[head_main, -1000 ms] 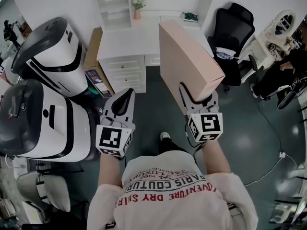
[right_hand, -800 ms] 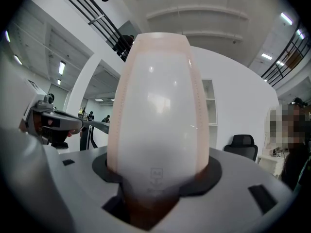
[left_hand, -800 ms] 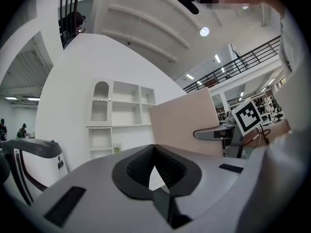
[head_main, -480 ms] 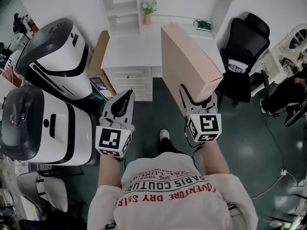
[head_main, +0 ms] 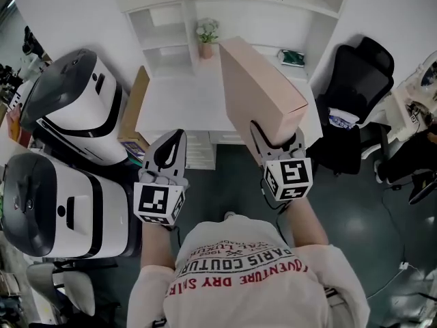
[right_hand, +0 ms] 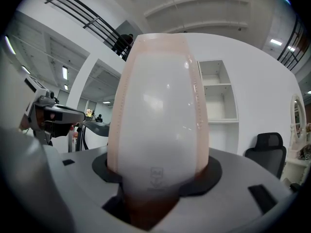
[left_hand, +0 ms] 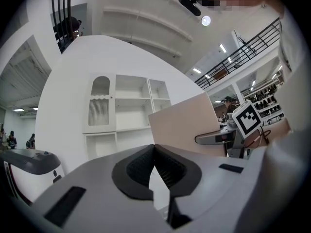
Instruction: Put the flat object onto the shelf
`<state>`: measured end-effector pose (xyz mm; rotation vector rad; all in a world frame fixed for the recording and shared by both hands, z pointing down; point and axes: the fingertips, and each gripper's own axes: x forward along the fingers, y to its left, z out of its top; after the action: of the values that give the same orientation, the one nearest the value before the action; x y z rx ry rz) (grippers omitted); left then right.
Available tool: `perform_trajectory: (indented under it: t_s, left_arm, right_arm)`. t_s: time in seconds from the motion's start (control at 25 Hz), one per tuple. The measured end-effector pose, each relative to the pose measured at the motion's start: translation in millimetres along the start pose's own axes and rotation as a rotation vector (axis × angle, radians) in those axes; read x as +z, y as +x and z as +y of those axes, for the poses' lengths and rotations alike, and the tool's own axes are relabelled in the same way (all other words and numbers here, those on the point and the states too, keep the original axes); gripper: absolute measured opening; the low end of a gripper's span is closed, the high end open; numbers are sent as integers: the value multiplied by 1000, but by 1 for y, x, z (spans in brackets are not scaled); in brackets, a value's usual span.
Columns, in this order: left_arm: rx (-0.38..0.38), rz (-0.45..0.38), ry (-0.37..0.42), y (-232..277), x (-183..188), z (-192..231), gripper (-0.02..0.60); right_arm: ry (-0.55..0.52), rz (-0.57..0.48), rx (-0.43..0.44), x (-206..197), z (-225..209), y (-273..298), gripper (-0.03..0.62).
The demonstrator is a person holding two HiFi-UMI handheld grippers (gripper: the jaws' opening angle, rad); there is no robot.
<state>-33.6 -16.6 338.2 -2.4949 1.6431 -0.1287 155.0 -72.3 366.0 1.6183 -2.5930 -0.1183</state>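
Note:
The flat object is a pale pink flat box (head_main: 259, 94), standing on edge and tilted forward over the white desk (head_main: 174, 104). My right gripper (head_main: 276, 141) is shut on its near lower end; in the right gripper view the box (right_hand: 160, 115) fills the space between the jaws (right_hand: 155, 176). My left gripper (head_main: 171, 150) hangs beside it to the left, shut and holding nothing, its tips meeting (left_hand: 154, 147). The white shelf unit (head_main: 171, 19) rises behind the desk, and shows with bare compartments (left_hand: 126, 106) in the left gripper view. The box (left_hand: 187, 125) also shows there.
A small potted plant (head_main: 207, 33) and a green item (head_main: 292, 57) sit at the back of the desk. Two large white and black machines (head_main: 75, 94) (head_main: 48, 197) stand to the left, a cardboard box (head_main: 133, 111) beside the desk. A black office chair (head_main: 355, 87) is on the right.
The person has stepped toward the desk. The box and both grippers have moved forward, so the box's far end now reaches over the desk near the shelf. Both grips are unchanged.

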Motion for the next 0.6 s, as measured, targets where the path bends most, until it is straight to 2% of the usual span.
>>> perform_trajectory:
  t_s: [0.24,0.44,0.6]
  left_arm:
    - [-6,15,-9,52,-6,5,12]
    - [-10,8,-16,86,-7,22,12]
    - [-30,-17,-8,110,-2,38,12]
  right_arm:
    - [-15,6,-5,2,-36,37,299]
    - [-34,24,20,5,-47,68,299]
    - [-72,15,5,19,-53,97,299]
